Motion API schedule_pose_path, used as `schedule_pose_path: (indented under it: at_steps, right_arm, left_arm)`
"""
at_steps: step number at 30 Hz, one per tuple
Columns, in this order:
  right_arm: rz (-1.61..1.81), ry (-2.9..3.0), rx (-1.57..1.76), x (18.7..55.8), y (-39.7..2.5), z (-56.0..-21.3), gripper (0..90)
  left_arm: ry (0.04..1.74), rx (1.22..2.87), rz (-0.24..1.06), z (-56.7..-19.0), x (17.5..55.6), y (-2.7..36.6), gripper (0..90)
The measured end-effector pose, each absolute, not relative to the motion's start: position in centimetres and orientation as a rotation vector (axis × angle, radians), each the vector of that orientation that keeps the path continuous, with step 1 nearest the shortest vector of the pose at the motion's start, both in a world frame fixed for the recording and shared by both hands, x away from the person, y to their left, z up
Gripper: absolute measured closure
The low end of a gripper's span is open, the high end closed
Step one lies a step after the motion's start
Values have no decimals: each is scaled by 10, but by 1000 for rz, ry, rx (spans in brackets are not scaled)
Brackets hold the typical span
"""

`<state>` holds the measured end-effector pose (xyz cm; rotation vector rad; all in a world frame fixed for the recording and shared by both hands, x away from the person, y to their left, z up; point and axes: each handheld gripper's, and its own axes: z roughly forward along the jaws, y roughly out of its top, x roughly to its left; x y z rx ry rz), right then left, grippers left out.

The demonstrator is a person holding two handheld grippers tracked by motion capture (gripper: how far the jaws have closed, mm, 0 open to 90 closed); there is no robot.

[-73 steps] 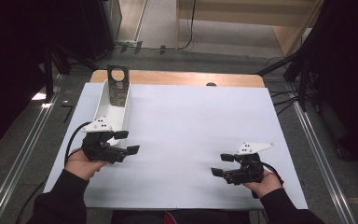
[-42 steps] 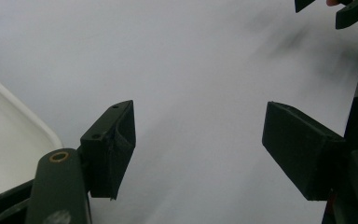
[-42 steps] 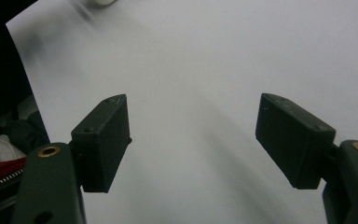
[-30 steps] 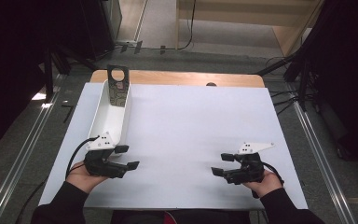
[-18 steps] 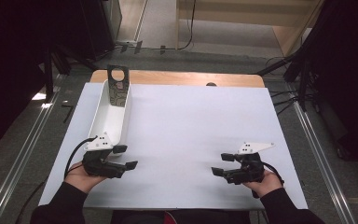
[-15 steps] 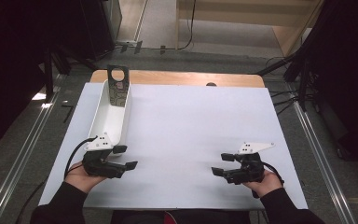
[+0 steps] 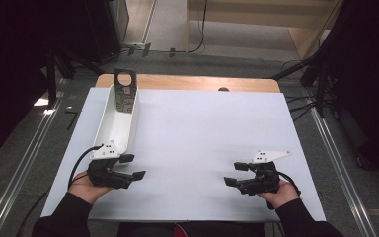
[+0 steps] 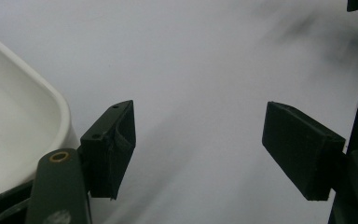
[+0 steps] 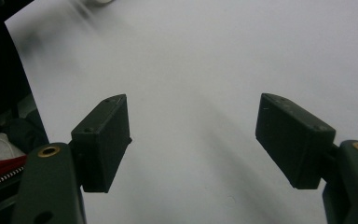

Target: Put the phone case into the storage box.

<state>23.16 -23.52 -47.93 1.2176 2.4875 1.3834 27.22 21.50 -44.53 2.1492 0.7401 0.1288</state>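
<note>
Fingers (image 8: 109,149) are spread wide on both the left gripper (image 7: 134,167) and right gripper (image 7: 236,174), nothing grasped; the white tray (image 7: 112,129) should be approached squarely by its near rim.

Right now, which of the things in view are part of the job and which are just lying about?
In the job:
- white tray, long and narrow, at the table's left, nearest the left gripper
- dark perforated plate standing at the tray's far end
- left gripper and right gripper, both open and holding nothing

Just lying about:
- small dark thing on the wooden edge
- floor cables
</note>
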Motion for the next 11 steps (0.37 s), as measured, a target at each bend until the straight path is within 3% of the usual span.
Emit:
schedule_pose_path:
  at_steps: [11]
  right_arm:
    - [1375, 2493, 1218, 231, -235, -480, 253]
  left_arm:
    - [745, 2152, 129, -445, 273, 216, 257]
